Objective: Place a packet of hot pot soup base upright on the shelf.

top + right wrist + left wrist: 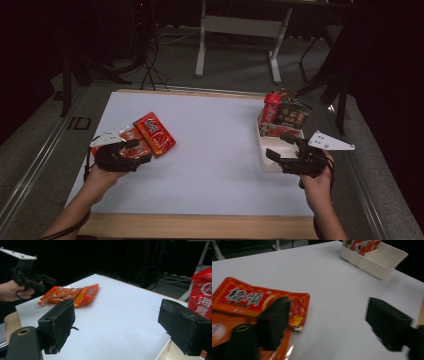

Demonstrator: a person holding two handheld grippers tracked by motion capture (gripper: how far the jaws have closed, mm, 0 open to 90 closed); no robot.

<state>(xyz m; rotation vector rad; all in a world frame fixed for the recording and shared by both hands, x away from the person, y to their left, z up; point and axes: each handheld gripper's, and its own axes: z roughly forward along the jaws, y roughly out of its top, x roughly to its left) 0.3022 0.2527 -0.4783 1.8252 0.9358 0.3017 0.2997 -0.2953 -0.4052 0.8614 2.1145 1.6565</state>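
Left tool [134, 150], jaws wide, reaches over the near packet [249, 315]; right tool [285, 145] is wide, empty. Next: straddle the packet's edge and close.

A white-legged metal desk frame [240, 37] is standing at the top centre of the high view, black cables [150, 65] are trailing across the grey floor [40, 130] at upper left.

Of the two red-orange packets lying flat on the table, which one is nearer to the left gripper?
The lower packet, directly beside the left gripper. The other flat packet lies partly on top of it, farther toward the table's middle.
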